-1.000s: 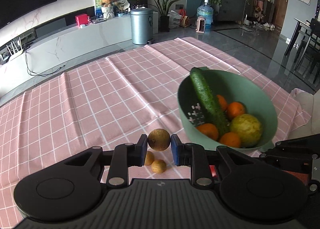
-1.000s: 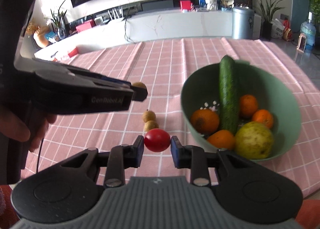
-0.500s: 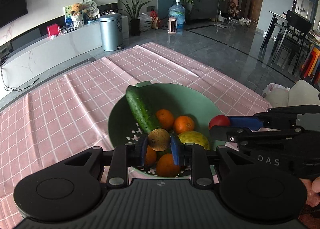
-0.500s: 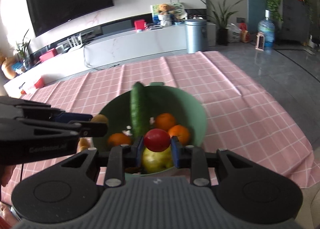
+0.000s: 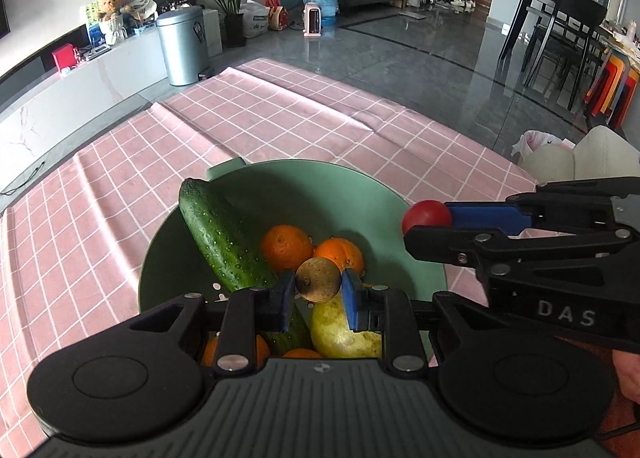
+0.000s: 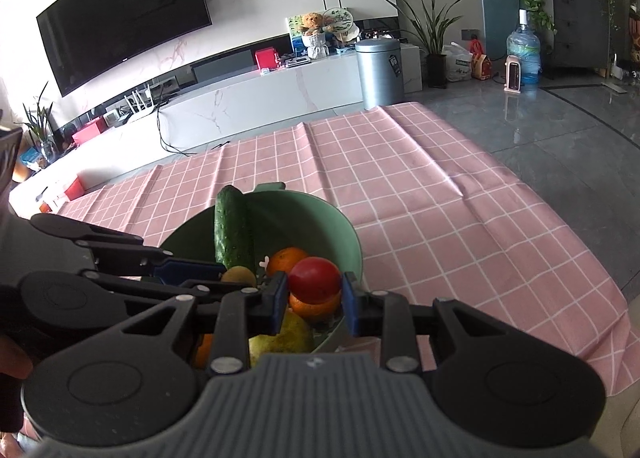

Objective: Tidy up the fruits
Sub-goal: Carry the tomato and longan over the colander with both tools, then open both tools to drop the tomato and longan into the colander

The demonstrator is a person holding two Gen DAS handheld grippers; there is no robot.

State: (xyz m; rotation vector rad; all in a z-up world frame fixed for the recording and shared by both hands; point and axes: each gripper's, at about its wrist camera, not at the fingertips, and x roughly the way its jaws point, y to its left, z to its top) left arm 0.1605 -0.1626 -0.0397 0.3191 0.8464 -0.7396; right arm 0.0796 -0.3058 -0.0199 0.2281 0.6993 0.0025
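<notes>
A green bowl [image 5: 320,185] sits on the pink checked tablecloth and holds a cucumber [image 5: 220,234], several oranges [image 5: 286,246] and a yellow pear [image 5: 340,332]. My left gripper [image 5: 318,286] is shut on a small brown round fruit [image 5: 318,280] and holds it over the bowl. My right gripper [image 6: 314,290] is shut on a red tomato [image 6: 315,280] above the bowl's [image 6: 320,213] near right rim. In the left wrist view the right gripper [image 5: 428,219] comes in from the right with the tomato [image 5: 426,215]. The left gripper's fingers [image 6: 188,270] show at the left of the right wrist view.
The pink checked tablecloth [image 5: 300,113] covers the table; its far edge drops to a grey tiled floor. A steel bin [image 6: 378,71] and a white TV console [image 6: 240,101] stand beyond. Dining chairs [image 5: 560,41] stand at the far right.
Both grippers moved from the cloth beside the bowl to above the bowl, each still holding its fruit. The two small brown fruits left on the cloth are out of view.
</notes>
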